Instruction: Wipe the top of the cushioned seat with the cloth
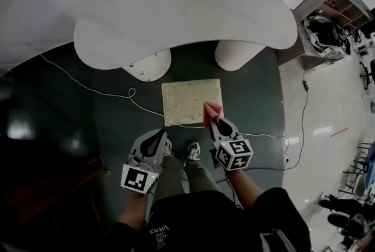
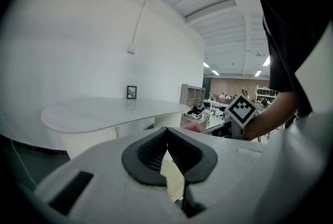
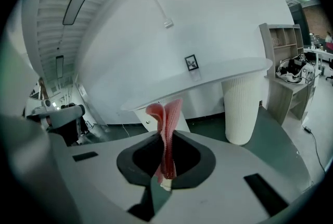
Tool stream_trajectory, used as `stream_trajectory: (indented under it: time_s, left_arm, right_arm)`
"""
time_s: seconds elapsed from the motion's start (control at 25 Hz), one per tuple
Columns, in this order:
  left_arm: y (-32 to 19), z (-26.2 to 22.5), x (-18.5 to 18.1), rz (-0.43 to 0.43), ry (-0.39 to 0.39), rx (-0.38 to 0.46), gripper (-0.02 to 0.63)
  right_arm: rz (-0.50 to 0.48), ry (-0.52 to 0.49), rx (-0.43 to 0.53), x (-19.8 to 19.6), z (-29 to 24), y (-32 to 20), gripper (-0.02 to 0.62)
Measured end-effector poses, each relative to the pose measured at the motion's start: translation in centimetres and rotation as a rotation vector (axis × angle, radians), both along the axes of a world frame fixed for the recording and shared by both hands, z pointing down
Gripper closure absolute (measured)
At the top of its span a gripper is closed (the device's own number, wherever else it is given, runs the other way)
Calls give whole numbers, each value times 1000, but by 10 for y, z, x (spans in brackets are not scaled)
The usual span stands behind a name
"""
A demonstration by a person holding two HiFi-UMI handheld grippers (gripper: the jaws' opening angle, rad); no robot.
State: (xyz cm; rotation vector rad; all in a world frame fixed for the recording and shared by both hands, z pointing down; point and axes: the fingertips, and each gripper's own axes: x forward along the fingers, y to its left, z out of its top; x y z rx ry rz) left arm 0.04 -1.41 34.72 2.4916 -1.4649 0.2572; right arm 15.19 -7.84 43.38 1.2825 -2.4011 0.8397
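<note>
Dark floor (image 1: 88,122) carries the cushioned seat (image 1: 192,102) at frame centre, below a white table (image 1: 187,10); a cable (image 1: 105,92) runs past it. The right gripper (image 1: 215,120) pinches the pink cloth (image 1: 212,110) at the seat's lower right corner. The left gripper (image 1: 159,133), lower left, has its jaws together and empty.

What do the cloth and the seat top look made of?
Cloth: pink, likely microfibre or waffle-knit fabric, matte; rows of small bumps show along its folds. Seat top: seemingly woven upholstery, matte cream with fine speckles; no shine.

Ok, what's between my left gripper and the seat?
In the head view, only dark floor and a thin white cable lie between the left gripper and the seat.
</note>
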Motion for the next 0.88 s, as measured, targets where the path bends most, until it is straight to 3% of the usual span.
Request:
stream_trajectory:
  time_s: [0.48,0.88]
  left_arm:
    - [-14,68,-84,-112,30,-24,589]
    - [0,124,-134,-203,42,-54,589]
  right_arm:
    - [-89,38,-87,-97,117,-37,569]
    - [-163,168,-135,-199,248,-85,569]
